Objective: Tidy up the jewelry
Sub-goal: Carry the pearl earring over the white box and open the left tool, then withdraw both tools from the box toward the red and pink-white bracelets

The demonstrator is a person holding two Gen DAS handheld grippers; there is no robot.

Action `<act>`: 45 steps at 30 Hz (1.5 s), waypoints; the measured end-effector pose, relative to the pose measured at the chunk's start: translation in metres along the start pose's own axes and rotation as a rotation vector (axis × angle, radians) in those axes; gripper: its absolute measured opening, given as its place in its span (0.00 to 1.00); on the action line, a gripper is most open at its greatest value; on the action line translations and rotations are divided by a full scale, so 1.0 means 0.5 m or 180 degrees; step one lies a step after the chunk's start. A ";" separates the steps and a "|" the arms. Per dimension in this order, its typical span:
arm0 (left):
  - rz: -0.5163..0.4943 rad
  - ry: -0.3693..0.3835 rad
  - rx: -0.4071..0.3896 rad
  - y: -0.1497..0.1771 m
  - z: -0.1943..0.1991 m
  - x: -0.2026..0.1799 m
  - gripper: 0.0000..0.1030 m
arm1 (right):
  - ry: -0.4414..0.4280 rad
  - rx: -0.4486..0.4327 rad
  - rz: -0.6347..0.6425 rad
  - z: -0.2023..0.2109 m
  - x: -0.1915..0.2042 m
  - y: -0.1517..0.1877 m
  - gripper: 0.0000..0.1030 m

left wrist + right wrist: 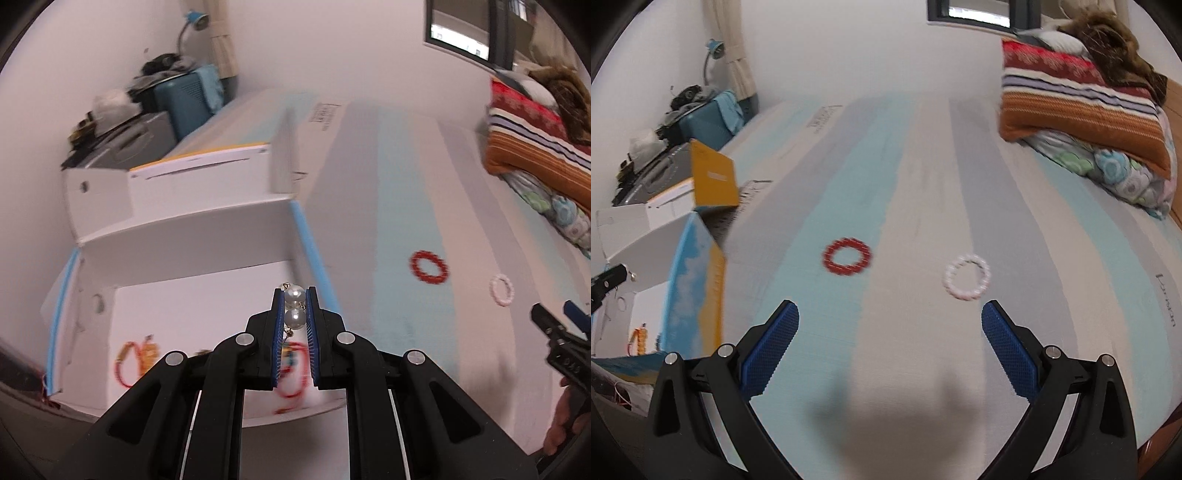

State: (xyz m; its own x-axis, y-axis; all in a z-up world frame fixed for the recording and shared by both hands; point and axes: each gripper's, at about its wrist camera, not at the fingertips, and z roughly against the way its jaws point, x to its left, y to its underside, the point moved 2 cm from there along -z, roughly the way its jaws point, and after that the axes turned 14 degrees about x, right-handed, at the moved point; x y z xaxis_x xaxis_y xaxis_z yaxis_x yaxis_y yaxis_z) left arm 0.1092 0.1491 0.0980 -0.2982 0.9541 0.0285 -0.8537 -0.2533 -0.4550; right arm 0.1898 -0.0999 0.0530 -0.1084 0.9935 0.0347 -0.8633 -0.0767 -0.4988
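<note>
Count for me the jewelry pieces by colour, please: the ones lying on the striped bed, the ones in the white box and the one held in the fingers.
Red: 2, the red bracelet on the bed and the red strand in the box
White or pale pink: 1, the pale bracelet on the bed
Pearl: 1, the pearl piece in the left gripper
Orange and red: 1, the orange piece in the box
Total: 5

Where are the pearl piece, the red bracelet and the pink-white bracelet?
pearl piece (295, 305): left wrist view, between its two pearls.
red bracelet (864, 254): right wrist view, right side of its bead ring.
pink-white bracelet (985, 277): right wrist view, right side of its bead ring.
</note>
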 end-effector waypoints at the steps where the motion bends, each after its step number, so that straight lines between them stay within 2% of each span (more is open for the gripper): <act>1: 0.0045 -0.0030 0.0014 0.003 -0.002 0.025 0.11 | -0.0011 -0.0006 0.0022 0.002 0.012 -0.001 0.93; 10: 0.0335 -0.0164 0.0280 0.031 -0.064 0.186 0.11 | -0.0041 0.0014 0.0298 -0.002 0.142 0.003 0.93; 16: 0.0471 -0.0268 0.0538 0.046 -0.132 0.258 0.11 | -0.0034 0.0058 0.0385 -0.015 0.182 0.011 0.93; 28: 0.0577 -0.0398 0.0752 0.056 -0.178 0.277 0.13 | 0.0011 0.0093 0.0378 -0.024 0.177 0.015 0.93; 29: 0.0578 -0.0402 0.0758 0.054 -0.180 0.279 0.16 | 0.0014 0.0097 0.0377 -0.025 0.173 0.015 0.93; 30: 0.0586 -0.0398 0.0763 0.053 -0.181 0.280 0.29 | 0.0017 0.0099 0.0373 -0.026 0.171 0.015 0.93; 31: 0.0606 -0.0376 0.0738 0.053 -0.177 0.277 0.36 | 0.0023 0.0104 0.0364 -0.027 0.166 0.016 0.93; 33: 0.0613 -0.0368 0.0645 0.051 -0.161 0.266 0.59 | 0.0030 0.0112 0.0346 -0.030 0.155 0.015 0.93; 34: 0.0605 -0.0370 0.0564 0.048 -0.147 0.255 0.63 | 0.0037 0.0117 0.0339 -0.031 0.149 0.015 0.93; 36: 0.0571 -0.0344 0.0419 0.040 -0.118 0.229 0.81 | 0.0054 0.0128 0.0322 -0.032 0.134 0.016 0.93; 38: 0.0526 -0.0293 0.0277 0.031 -0.090 0.201 0.91 | 0.0078 0.0127 0.0304 -0.030 0.116 0.014 0.93; 40: 0.0460 -0.0217 0.0164 0.019 -0.063 0.163 0.94 | 0.0110 0.0120 0.0270 -0.027 0.093 0.011 0.93; 45: 0.0228 -0.0021 0.0069 -0.022 -0.032 0.045 0.94 | 0.0178 0.0090 0.0169 -0.020 0.027 0.000 0.93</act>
State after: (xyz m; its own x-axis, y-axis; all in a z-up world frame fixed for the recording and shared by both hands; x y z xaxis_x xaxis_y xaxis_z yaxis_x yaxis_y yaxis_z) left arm 0.1187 0.1761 0.0896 -0.3616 0.9323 0.0025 -0.8391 -0.3242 -0.4367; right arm 0.1932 -0.0855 0.0447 -0.1274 0.9911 -0.0398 -0.8708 -0.1310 -0.4739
